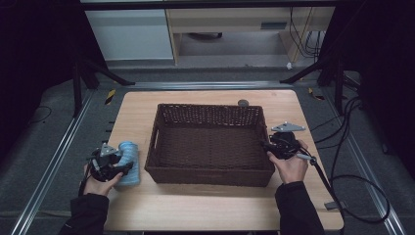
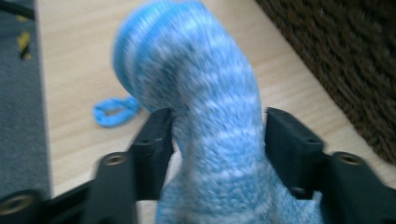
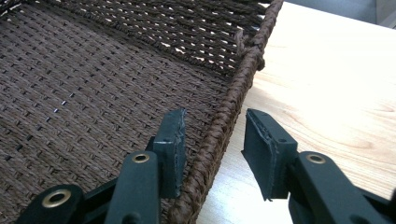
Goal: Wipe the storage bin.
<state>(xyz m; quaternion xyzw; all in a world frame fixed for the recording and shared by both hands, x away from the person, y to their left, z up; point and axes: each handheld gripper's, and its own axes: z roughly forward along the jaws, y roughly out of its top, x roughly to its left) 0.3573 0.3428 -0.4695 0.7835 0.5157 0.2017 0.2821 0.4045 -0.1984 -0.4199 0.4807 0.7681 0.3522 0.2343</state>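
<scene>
A light-blue striped sock [image 1: 128, 155] lies on the wooden table left of a dark brown wicker basket [image 1: 210, 177]. My left gripper [image 1: 125, 166] has both pads pressed on the sock [image 2: 210, 93], whose cuff end rises past the jaws. At the basket's right wall my right gripper [image 1: 267, 146] is open. It straddles the braided rim [image 3: 233, 93], with one jaw inside the basket and the other outside over the table. A gap shows between the rim and the outer pad. The basket's woven floor [image 3: 70, 93] holds nothing that I can see.
A small blue loop [image 2: 114, 112] lies on the table [image 1: 195, 205] just beyond the sock. A small grey round object [image 1: 243, 103] sits at the table's back edge behind the basket. Cables trail off the right side.
</scene>
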